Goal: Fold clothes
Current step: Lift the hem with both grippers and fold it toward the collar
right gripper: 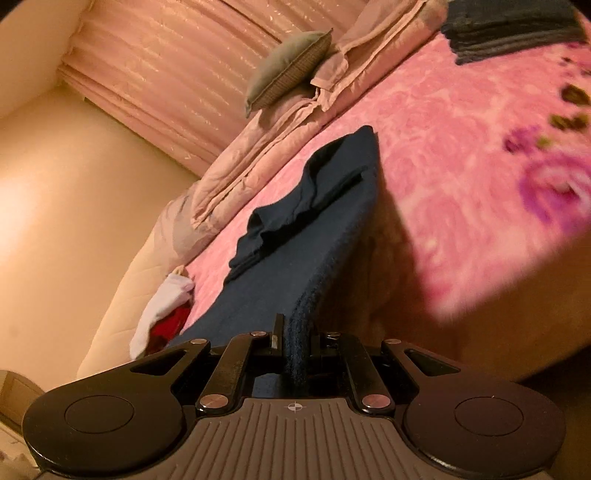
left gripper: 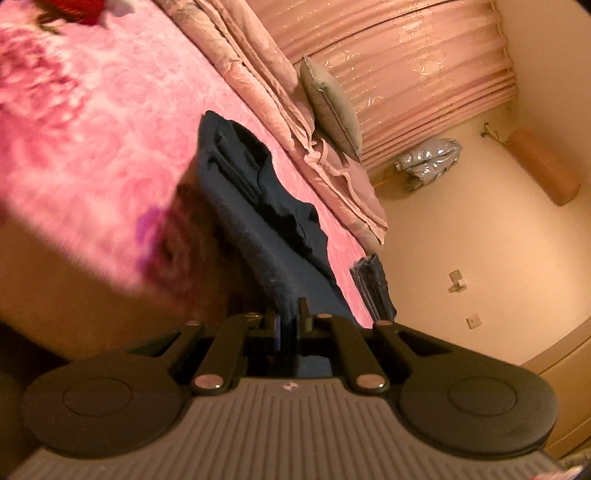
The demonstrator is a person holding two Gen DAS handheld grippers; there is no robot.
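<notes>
Above the pink floral plush bed cover [left gripper: 92,140], the left hand-held gripper [left gripper: 291,325] and the right hand-held gripper [right gripper: 295,343] each clench an edge of the dark navy knitted garment [right gripper: 280,266]. It stretches taut from both, its far end resting on the bed near a grey-green cushion [right gripper: 288,70].

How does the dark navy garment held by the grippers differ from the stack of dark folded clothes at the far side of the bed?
The dark navy garment is lifted off the pink floral blanket, stretched, still partly unfolded; the stack of dark folded clothes lies flat on it, neatly layered. The garment is pinched by the right gripper and left gripper; the stack is untouched. Both are dark fabric.
</notes>
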